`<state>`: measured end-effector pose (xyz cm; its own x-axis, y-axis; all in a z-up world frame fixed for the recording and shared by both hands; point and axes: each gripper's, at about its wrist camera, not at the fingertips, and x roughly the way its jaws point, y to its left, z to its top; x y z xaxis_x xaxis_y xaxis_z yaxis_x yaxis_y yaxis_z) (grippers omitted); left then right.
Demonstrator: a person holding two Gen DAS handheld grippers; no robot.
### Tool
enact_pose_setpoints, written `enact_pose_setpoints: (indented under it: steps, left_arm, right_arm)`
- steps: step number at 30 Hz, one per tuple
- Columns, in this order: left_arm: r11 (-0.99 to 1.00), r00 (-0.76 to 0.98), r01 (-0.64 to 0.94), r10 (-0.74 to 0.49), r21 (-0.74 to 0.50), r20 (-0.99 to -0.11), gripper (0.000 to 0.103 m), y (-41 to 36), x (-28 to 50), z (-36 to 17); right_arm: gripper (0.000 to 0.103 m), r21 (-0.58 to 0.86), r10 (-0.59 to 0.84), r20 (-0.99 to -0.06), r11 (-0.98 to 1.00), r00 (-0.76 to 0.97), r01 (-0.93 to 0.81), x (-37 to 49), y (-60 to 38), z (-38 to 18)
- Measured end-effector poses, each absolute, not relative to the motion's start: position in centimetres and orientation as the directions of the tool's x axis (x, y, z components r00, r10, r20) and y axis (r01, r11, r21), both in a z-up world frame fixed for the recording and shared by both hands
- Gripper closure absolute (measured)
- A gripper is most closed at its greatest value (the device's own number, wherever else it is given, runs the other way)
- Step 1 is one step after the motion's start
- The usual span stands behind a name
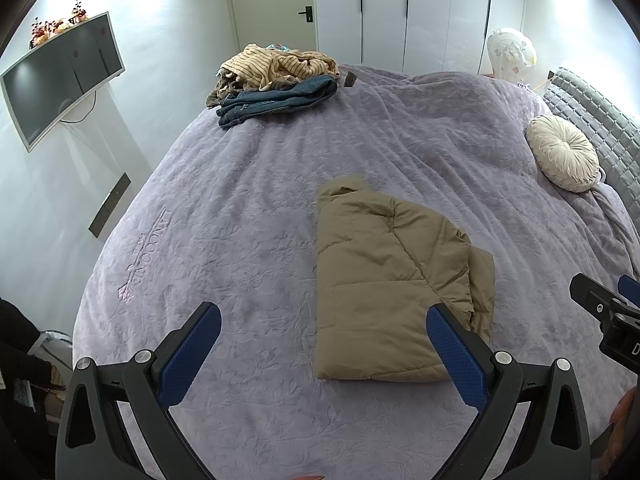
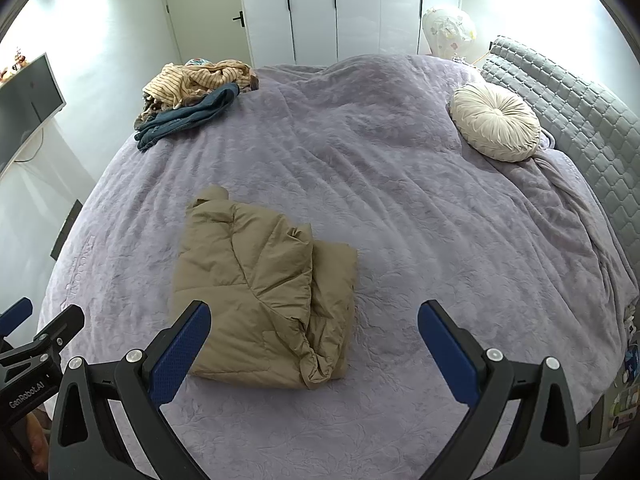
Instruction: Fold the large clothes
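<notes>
A tan puffy jacket (image 1: 384, 280) lies folded into a compact rectangle on the lilac bedspread (image 1: 248, 208); it also shows in the right wrist view (image 2: 264, 292). My left gripper (image 1: 324, 320) is open and empty above the bed, its right finger over the jacket's near right corner. My right gripper (image 2: 314, 316) is open and empty, its left finger over the jacket's near left edge. The right gripper's body also shows at the left wrist view's right edge (image 1: 604, 312).
A pile of striped tan clothes and blue jeans (image 1: 272, 80) lies at the bed's far left corner. A round cream cushion (image 2: 494, 120) rests by the grey quilted headboard (image 2: 580, 120). A wall television (image 1: 60, 76), a door and white wardrobes stand beyond.
</notes>
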<state>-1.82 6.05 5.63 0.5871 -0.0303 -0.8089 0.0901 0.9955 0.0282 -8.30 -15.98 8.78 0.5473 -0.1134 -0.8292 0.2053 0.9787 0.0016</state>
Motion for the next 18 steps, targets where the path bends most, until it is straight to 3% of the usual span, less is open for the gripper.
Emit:
enact_pose_setpoints:
  steps: [18]
  left_arm:
    - [0.996,0.586,0.089,-0.029,0.028,-0.810,0.000,6.07,-1.94,5.63]
  right_arm:
    - [0.000,0.000,-0.118,-0.828,0.978,0.548,0.210,-8.80,-16.41,8.79]
